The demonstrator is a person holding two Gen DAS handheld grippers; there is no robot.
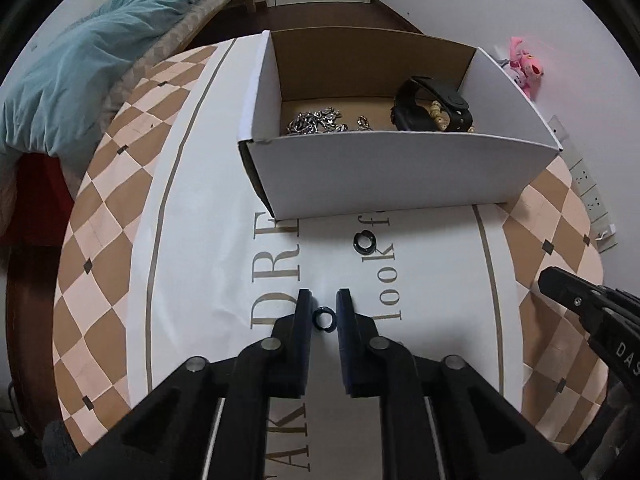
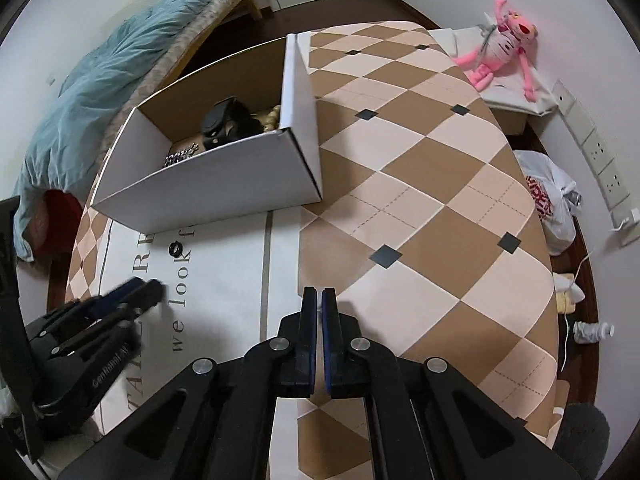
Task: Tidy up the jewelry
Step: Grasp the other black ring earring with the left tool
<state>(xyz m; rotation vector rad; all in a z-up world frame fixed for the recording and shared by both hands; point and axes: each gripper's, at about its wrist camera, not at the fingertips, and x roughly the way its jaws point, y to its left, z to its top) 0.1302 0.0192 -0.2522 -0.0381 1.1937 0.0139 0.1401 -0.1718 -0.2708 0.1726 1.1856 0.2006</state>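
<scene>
A small black ring point(image 1: 324, 319) sits between the fingers of my left gripper point(image 1: 325, 305), whose jaws touch or nearly touch it just above the white printed sheet point(image 1: 224, 240). A second black ring point(image 1: 363, 241) lies on the sheet in front of the white cardboard box point(image 1: 384, 172); it also shows in the right wrist view point(image 2: 175, 248). The box holds a silver chain point(image 1: 314, 123), a black watch point(image 1: 432, 106) and beige beads point(image 1: 438, 114). My right gripper point(image 2: 319, 300) is shut and empty over the checkered tablecloth point(image 2: 420, 184). It appears in the left wrist view point(image 1: 576, 300).
The box point(image 2: 224, 184) stands at the sheet's far end. A bed with a teal blanket point(image 1: 80, 60) lies beyond the table at left. A pink plush toy point(image 2: 504, 40), a plastic bag point(image 2: 552, 200) and wall sockets point(image 2: 600, 160) are at the right.
</scene>
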